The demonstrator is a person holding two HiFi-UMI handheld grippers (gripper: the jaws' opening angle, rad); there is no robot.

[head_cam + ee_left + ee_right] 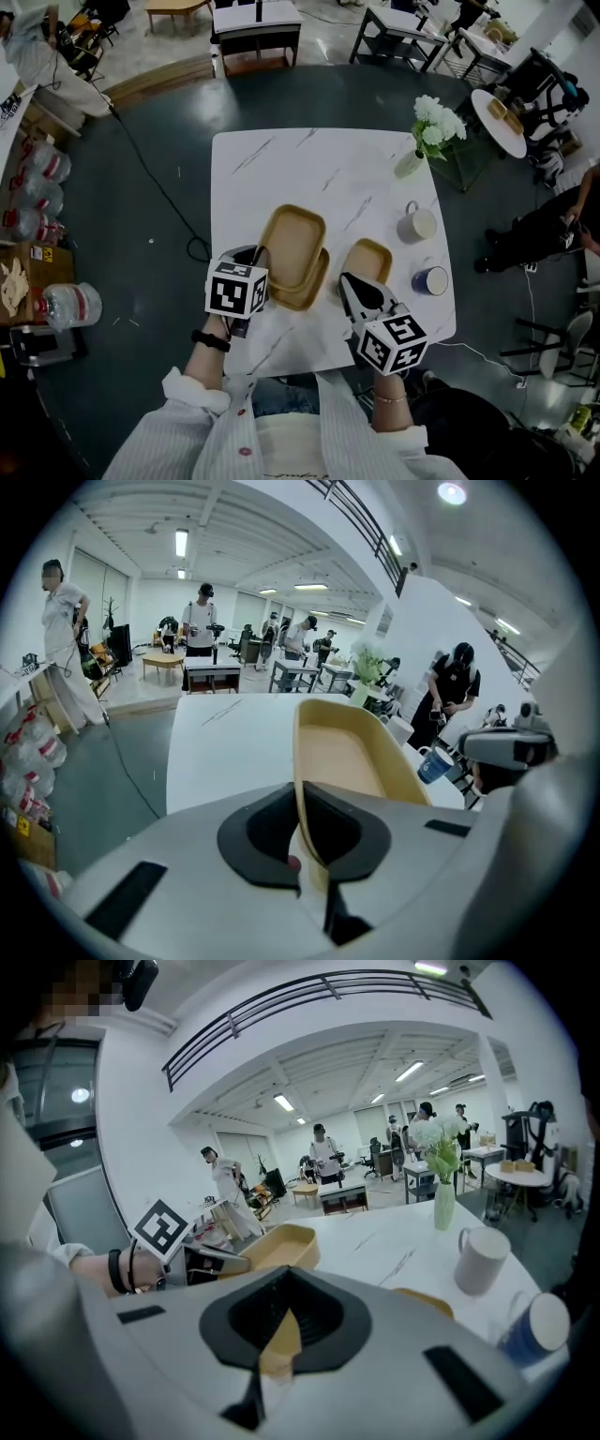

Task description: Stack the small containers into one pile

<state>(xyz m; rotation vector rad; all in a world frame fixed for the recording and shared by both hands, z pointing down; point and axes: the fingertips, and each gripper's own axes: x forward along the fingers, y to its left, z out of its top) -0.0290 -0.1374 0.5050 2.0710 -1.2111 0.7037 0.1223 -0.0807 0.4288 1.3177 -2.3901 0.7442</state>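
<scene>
Head view | left claw (pixel 260 257) clamps tray (pixel 292 244) | right claw (pixel 348 280) clamps small container (pixel 373 255) | mug (pixel 417 225), cup (pixel 431 280) beside

On the surface, the lower tray (pixel 319 281) shows only a strip of its right and near rim from under the upper tray (pixel 292 246). Whether the two touch cannot be told. The small container (pixel 368 260) loses its near end behind the right tool (pixel 353 284), and the right gripper view shows only a sliver of it. The left tool (pixel 260 265) is partly under its marker cube (pixel 236 289). The blue mug (pixel 537 1321) is cut off below by the right tool's body.
</scene>
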